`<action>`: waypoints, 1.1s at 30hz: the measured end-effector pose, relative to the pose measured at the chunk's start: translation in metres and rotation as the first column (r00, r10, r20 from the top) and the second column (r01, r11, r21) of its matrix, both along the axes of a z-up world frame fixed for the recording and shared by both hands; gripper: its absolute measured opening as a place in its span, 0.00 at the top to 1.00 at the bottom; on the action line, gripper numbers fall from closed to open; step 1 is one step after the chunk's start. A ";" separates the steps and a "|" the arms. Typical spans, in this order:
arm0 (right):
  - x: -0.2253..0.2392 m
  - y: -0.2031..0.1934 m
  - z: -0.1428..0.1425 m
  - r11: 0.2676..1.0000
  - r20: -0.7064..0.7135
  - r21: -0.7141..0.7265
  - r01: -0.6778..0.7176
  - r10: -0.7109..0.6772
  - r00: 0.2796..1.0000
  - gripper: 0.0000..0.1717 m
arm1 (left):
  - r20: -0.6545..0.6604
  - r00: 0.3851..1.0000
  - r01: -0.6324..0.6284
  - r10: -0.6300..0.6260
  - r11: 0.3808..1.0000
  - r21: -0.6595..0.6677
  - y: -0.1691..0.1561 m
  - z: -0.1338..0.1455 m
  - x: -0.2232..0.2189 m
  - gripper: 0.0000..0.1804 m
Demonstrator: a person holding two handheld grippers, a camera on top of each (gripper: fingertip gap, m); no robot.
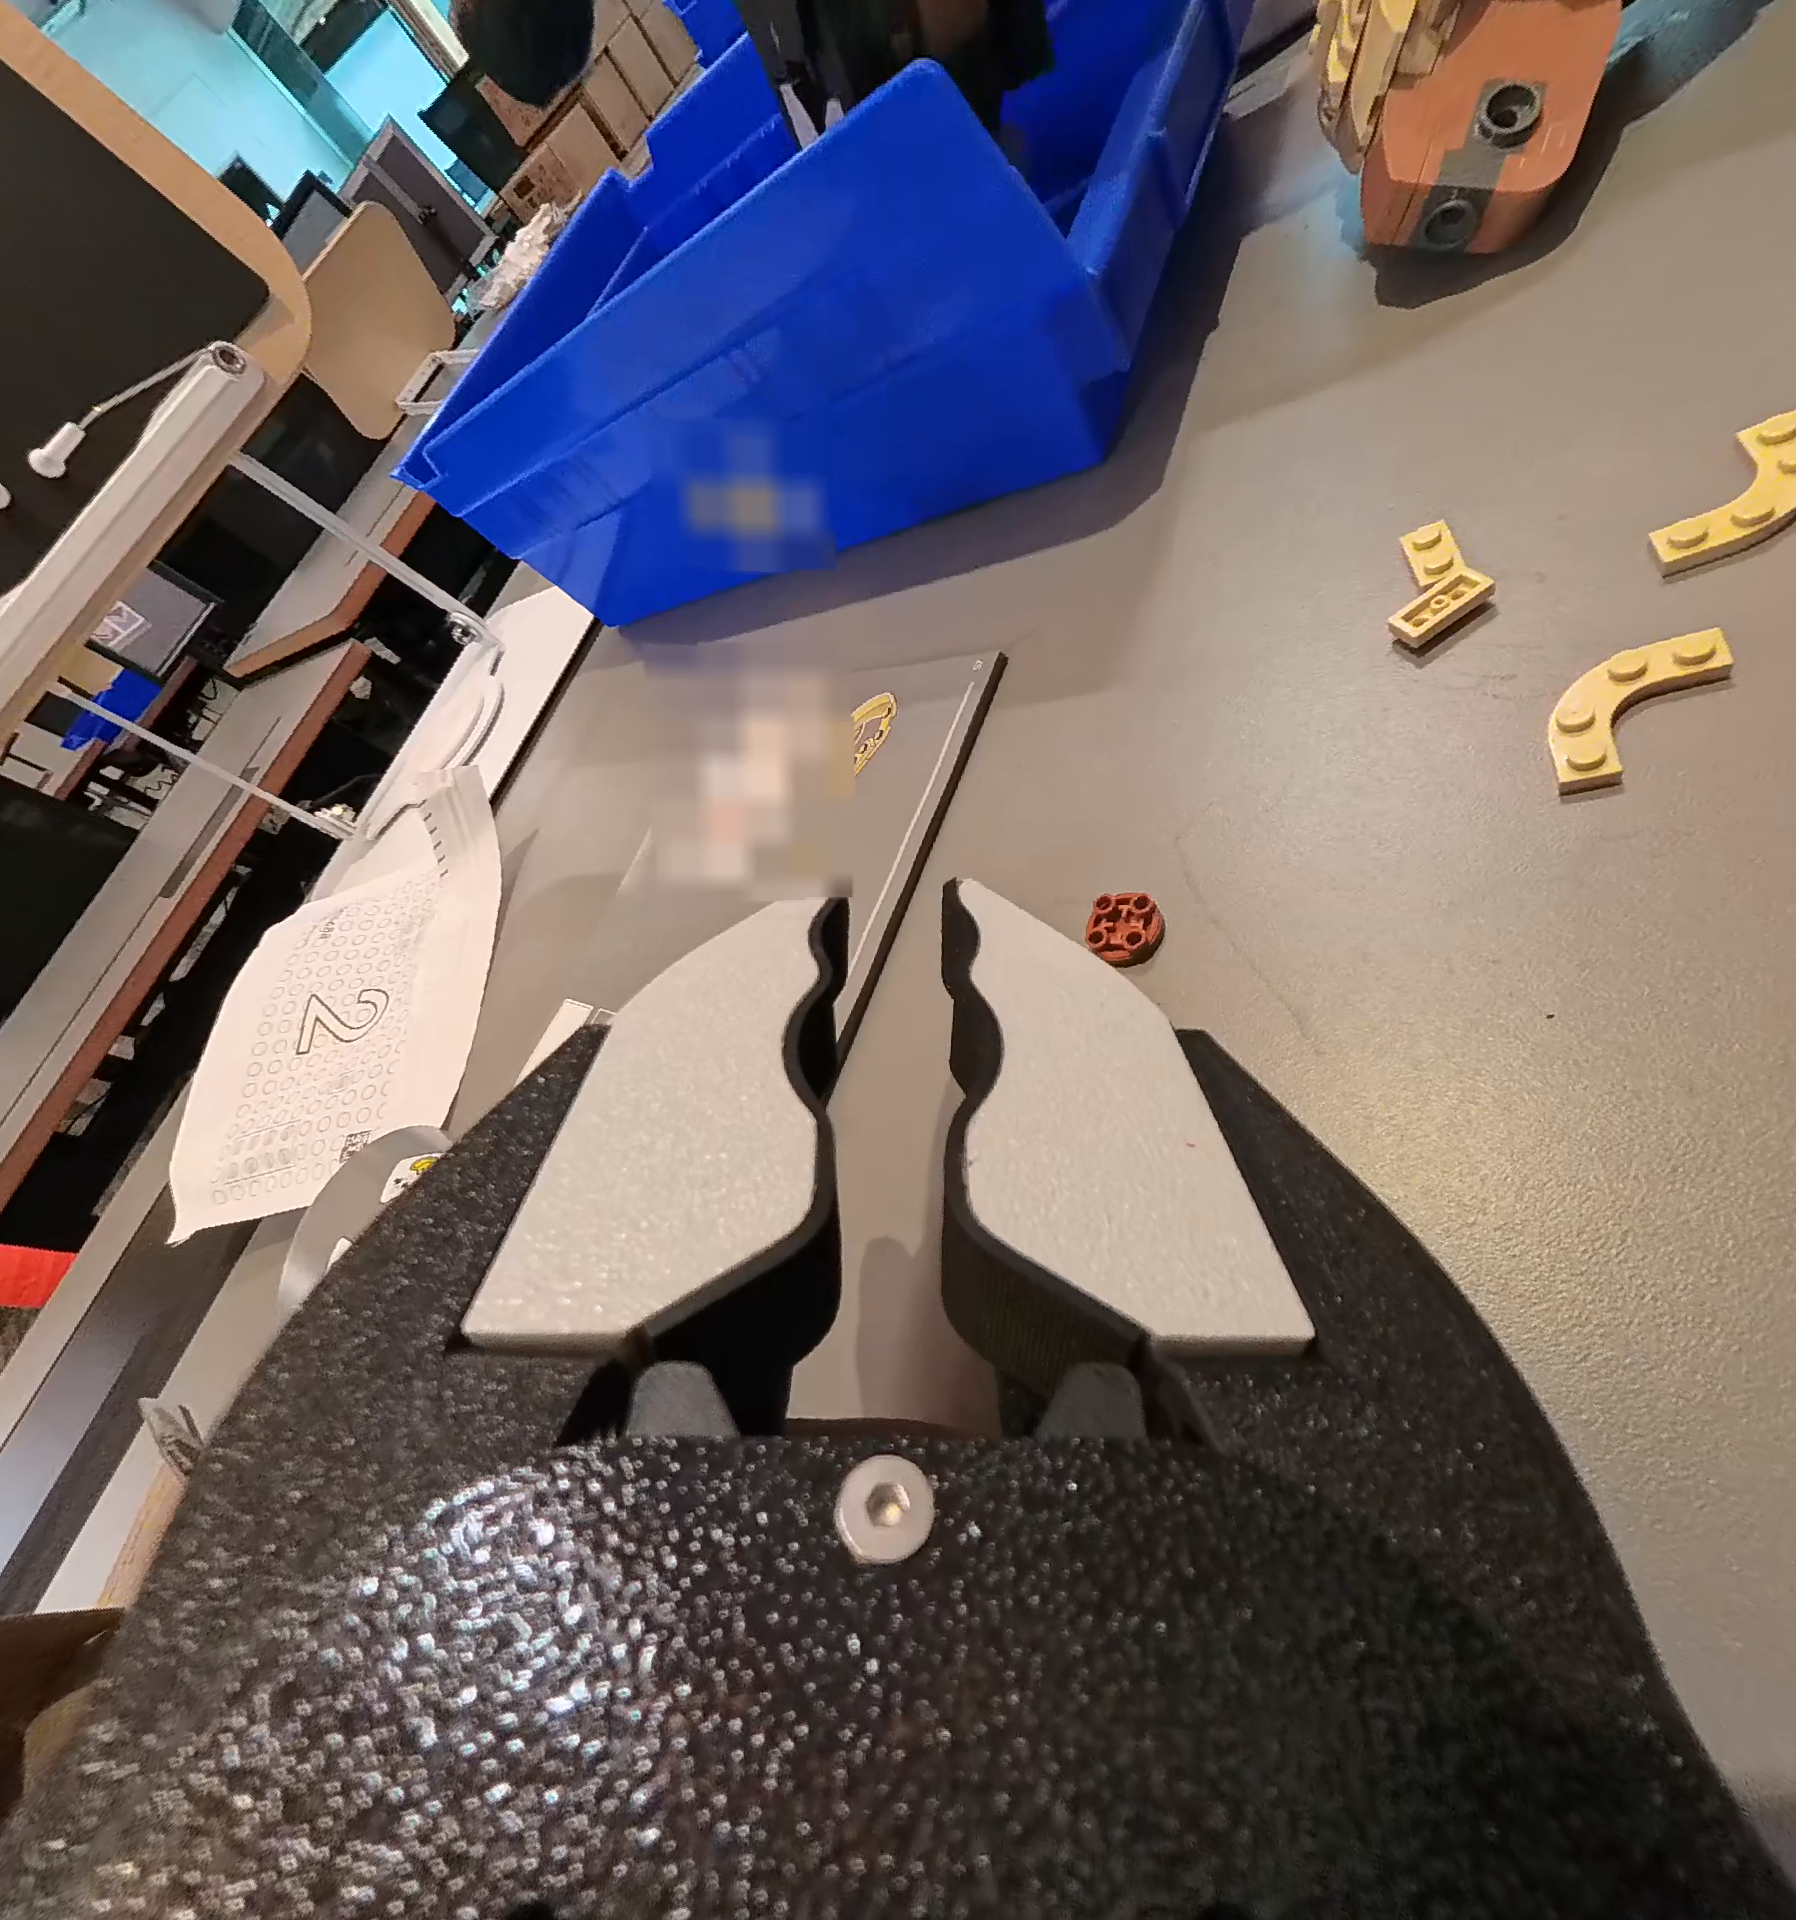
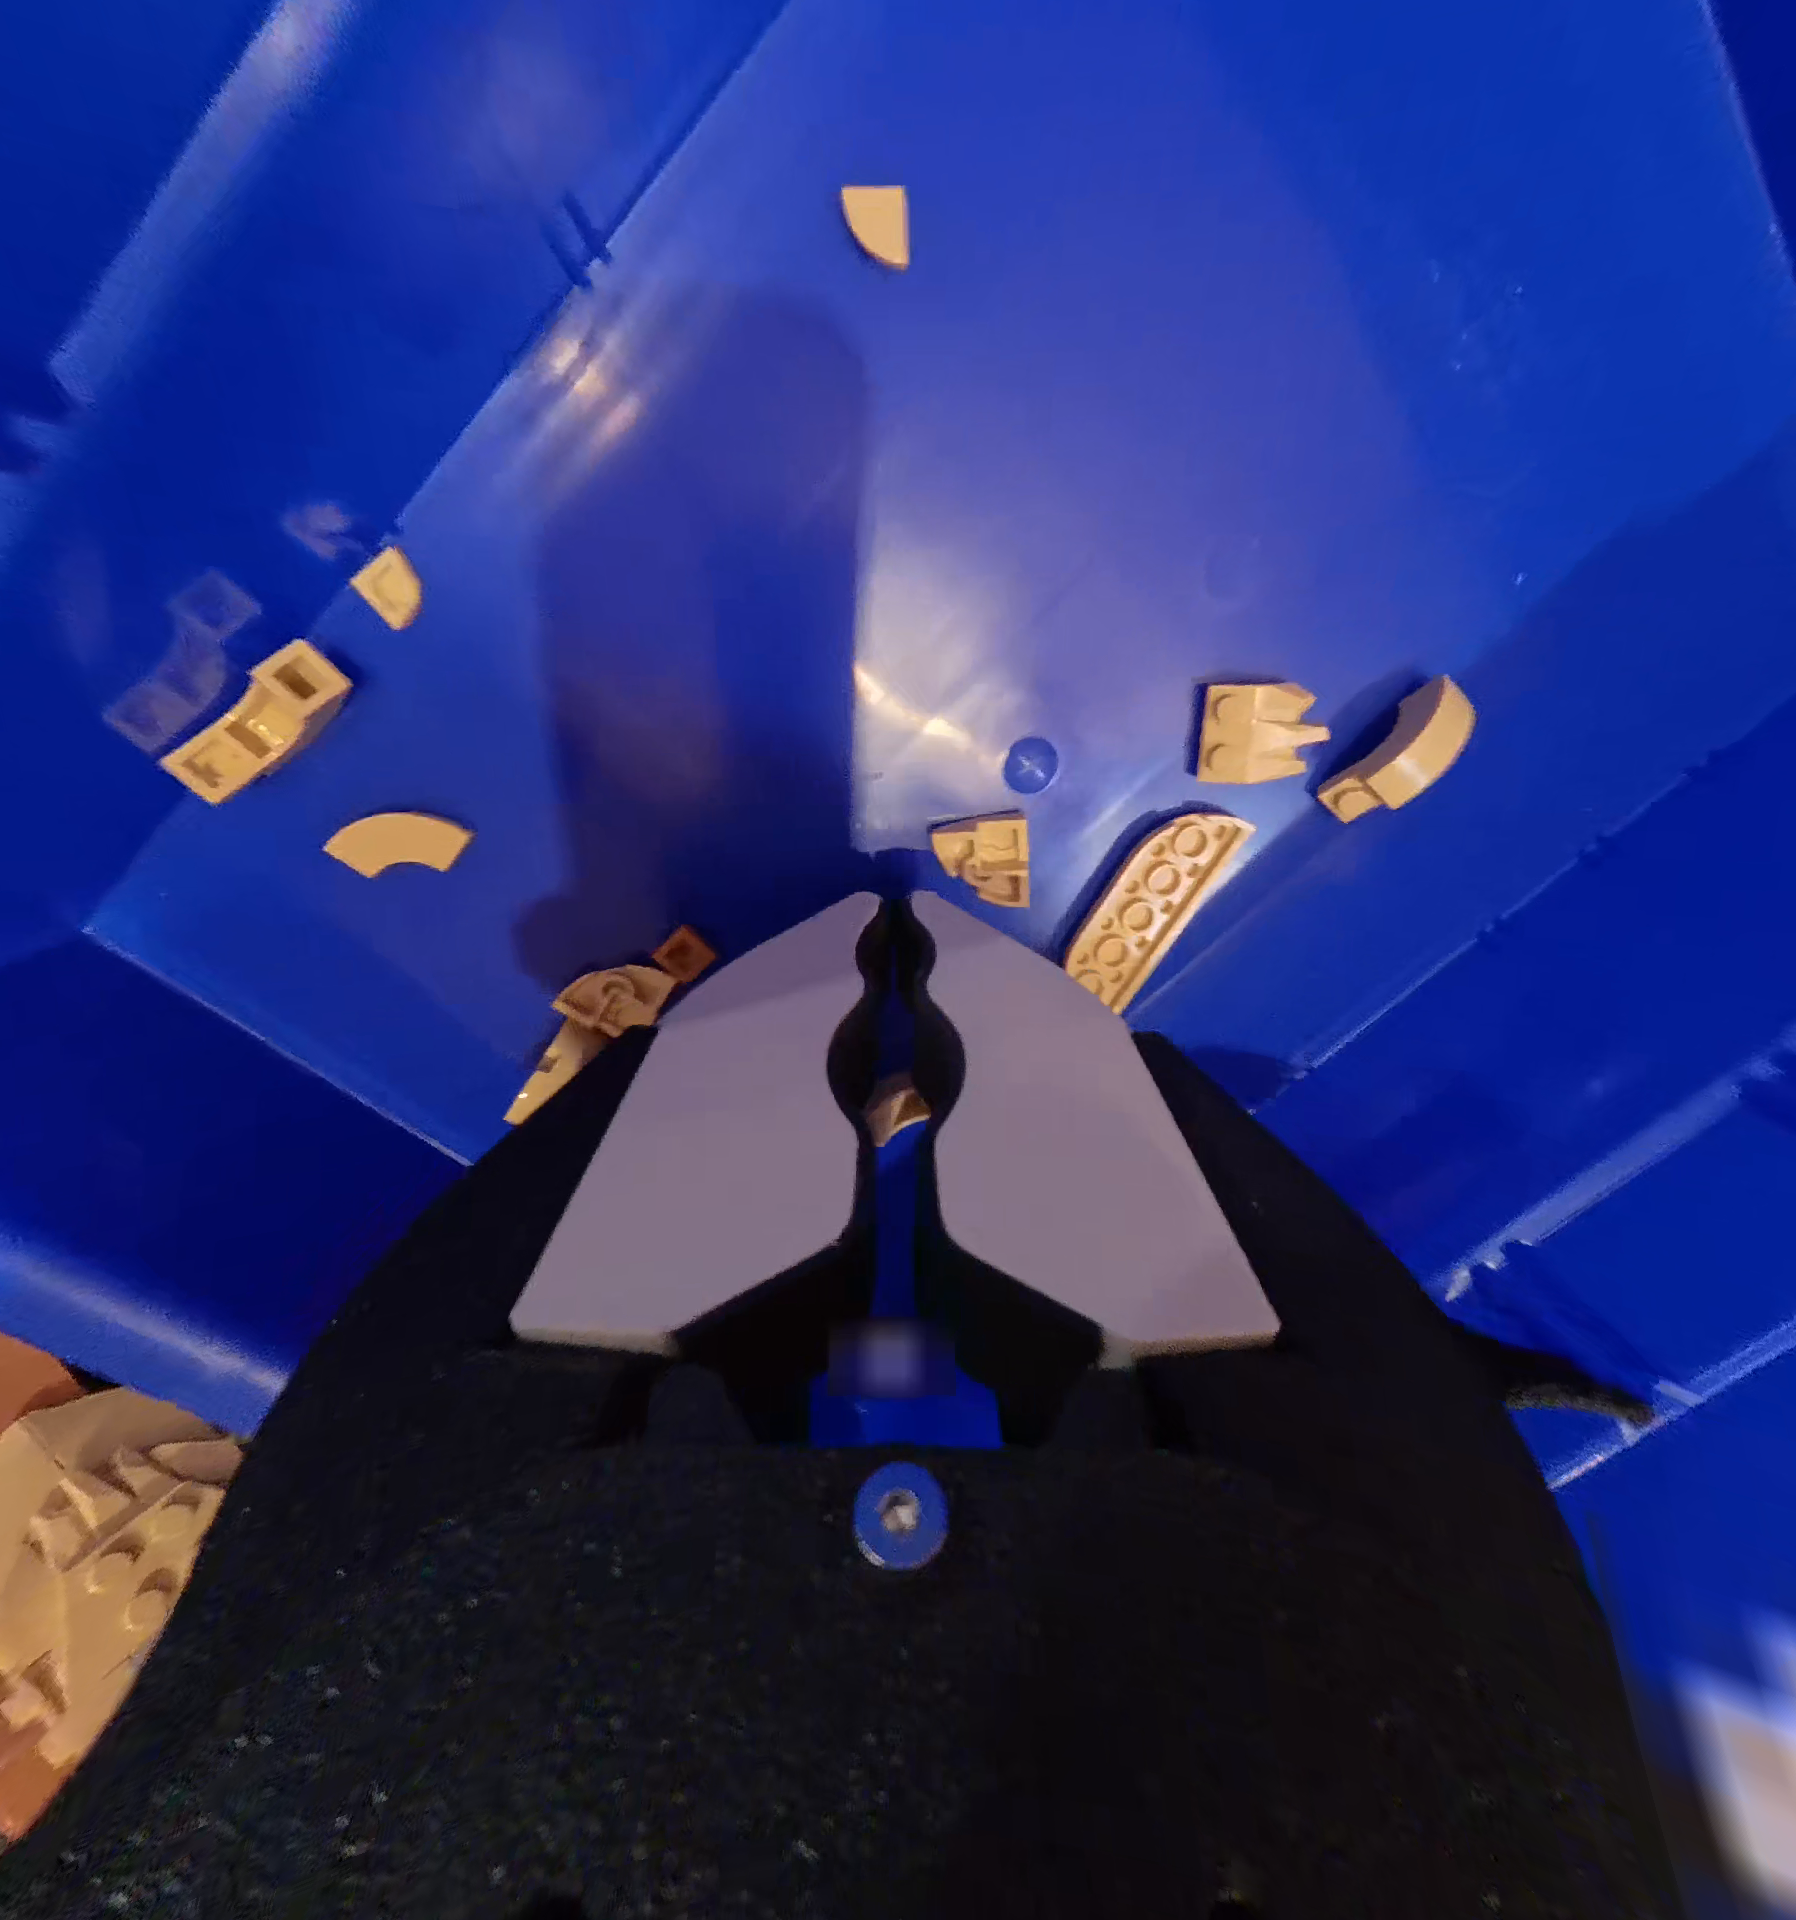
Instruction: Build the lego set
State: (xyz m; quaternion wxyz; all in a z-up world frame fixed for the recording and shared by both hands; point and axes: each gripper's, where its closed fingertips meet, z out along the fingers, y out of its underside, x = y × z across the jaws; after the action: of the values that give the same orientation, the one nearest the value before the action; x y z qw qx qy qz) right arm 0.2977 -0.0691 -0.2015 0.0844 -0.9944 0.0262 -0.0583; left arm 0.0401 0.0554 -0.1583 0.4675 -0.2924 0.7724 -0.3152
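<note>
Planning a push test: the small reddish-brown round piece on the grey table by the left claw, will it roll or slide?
The round piece lies flat on the table, so it probably slides rather than rolls. It looks like small moulded plastic: likely light, stiff. Its low profile may make it awkward to pinch.

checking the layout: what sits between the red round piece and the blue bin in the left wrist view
Bare grey table only. In the left wrist view nothing lies between the red round piece and the blue bin; the dark-edged booklet lies just left of that stretch.

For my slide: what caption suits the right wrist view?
Shut right gripper inside a blue bin among scattered tan bricks.
</note>
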 end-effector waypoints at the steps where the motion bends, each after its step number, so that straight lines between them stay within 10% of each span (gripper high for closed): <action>1: -0.003 0.001 0.001 1.000 -0.015 0.004 -0.011 0.011 1.000 1.00 | 0.000 1.000 0.000 0.000 1.000 0.000 0.000 0.000 0.000 0.91; 9: -0.002 0.007 0.039 0.988 0.016 0.152 -0.003 0.001 1.000 0.99 | -0.005 1.000 -0.001 0.001 1.000 0.000 0.000 -0.001 0.000 0.91; 15: -0.013 -0.015 0.010 1.000 -0.048 -0.005 -0.030 0.030 0.998 0.83 | -0.009 1.000 -0.003 0.003 1.000 0.005 0.000 -0.001 0.000 0.91; 25: -0.023 -0.011 0.005 0.996 -0.059 -0.029 -0.089 0.087 0.994 0.89 | -0.014 1.000 -0.005 0.005 1.000 0.004 0.000 -0.002 0.000 0.91; 33: -0.119 0.048 0.117 0.855 0.067 0.373 -0.361 0.363 0.929 0.89 | -0.016 1.000 -0.005 0.005 1.000 0.004 -0.002 -0.002 0.000 0.91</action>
State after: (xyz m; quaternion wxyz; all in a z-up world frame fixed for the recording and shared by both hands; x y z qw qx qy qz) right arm 0.1783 -0.0211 -0.0849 0.2841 -0.9464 -0.1500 -0.0321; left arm 0.0400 0.0537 -0.1607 0.4629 -0.2959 0.7759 -0.3100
